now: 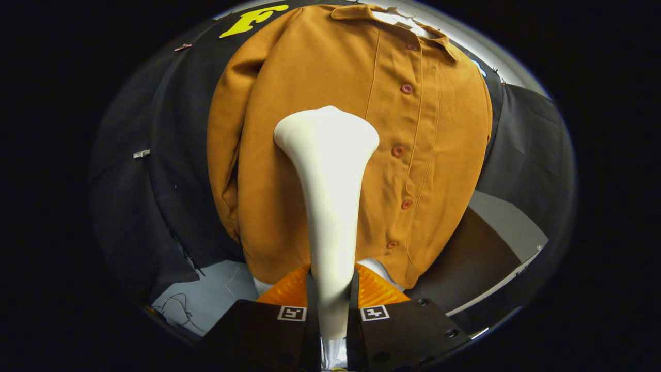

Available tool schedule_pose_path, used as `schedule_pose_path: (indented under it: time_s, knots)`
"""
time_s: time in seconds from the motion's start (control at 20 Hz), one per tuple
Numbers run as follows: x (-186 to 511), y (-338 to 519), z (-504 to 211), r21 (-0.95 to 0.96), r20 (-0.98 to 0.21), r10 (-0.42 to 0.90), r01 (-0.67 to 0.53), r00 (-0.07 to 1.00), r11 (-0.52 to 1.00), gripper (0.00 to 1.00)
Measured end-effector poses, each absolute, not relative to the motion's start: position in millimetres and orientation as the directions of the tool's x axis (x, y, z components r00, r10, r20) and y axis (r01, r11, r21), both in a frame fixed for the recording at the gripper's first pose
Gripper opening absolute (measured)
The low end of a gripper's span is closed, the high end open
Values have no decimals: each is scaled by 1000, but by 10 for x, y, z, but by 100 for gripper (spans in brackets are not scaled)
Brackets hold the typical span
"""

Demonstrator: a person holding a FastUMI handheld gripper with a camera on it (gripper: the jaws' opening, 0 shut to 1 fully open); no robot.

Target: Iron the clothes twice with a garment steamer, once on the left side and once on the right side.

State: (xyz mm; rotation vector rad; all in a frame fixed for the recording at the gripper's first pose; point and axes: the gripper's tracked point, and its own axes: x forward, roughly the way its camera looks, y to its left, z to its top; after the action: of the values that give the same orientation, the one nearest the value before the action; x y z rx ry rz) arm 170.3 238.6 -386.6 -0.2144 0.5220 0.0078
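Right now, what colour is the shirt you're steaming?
Mustard-orange shirt, reddish buttons; gripper view shows it best.

— Lighting: bright and even, from above and in front. Near-glare on the white steamer (326, 170); detail thin on its pale head.

— Shadows: soft, under the left sleeve of the orange shirt (423, 170) and beneath its hem. Booth cloth dim.

— Distortion: strong fisheye; shirt bulged, edges bent.

— Focus: sharp mid-frame, slightly soft at the fingers (310, 310) clamping the steamer's handle.
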Motion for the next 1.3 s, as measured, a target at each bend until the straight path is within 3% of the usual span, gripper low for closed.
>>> schedule_pose_path:
  time_s: [0.7,1.3]
  knots:
    - [1183,2086,-4604,-192,-647,-54,-93,761,977,23]
    - [902,1712,-3558,-115,-514,-36,-27,857,993,23]
